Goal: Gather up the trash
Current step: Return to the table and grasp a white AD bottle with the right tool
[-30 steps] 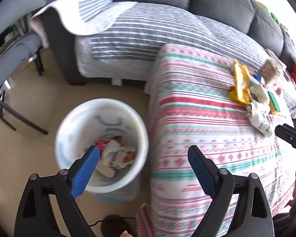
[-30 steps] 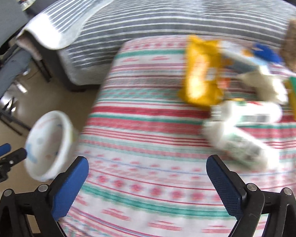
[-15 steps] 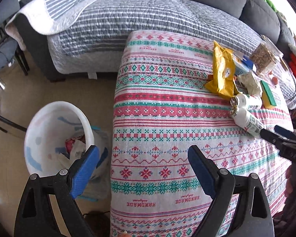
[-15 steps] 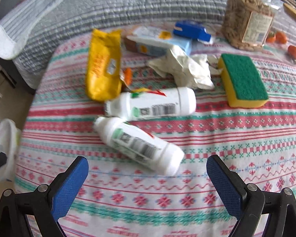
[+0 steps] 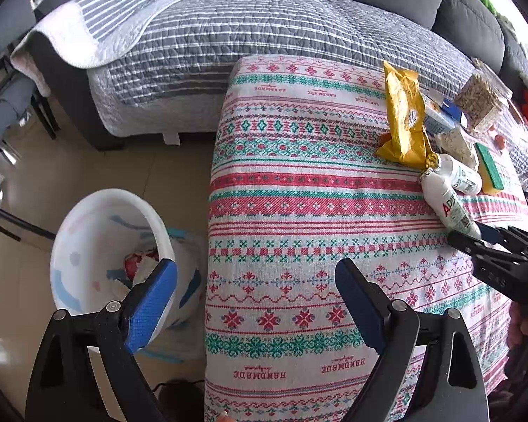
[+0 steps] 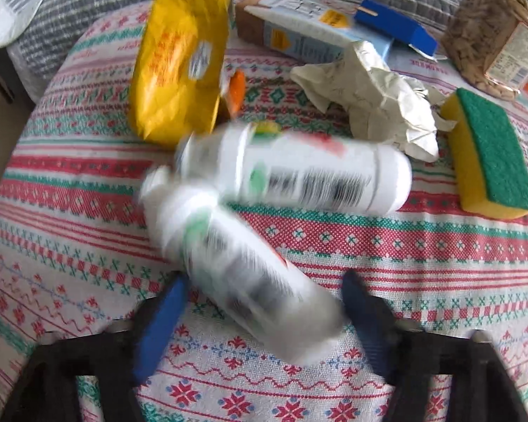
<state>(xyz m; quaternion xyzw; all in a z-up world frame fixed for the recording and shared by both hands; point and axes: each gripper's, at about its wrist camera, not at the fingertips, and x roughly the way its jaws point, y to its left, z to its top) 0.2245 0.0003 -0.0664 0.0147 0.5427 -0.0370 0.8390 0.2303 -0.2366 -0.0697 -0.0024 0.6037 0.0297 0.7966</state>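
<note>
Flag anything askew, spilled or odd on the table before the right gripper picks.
Two white bottles lie tipped on their sides, crossing at the necks. Crumpled paper and a yellow pouch are strewn beside them on the tablecloth. No spill shows. The right gripper, jaws just closing, straddles the nearer bottle; contact is blurred.

Left gripper (image 5: 255,304): black frame, blue textured fingers (image 5: 151,307), silver screws.

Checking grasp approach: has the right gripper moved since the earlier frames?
Yes. The right gripper has come down toward the tablecloth and now straddles the nearer white bottle; its jaws have just been closing, contact unclear through blur.
</note>
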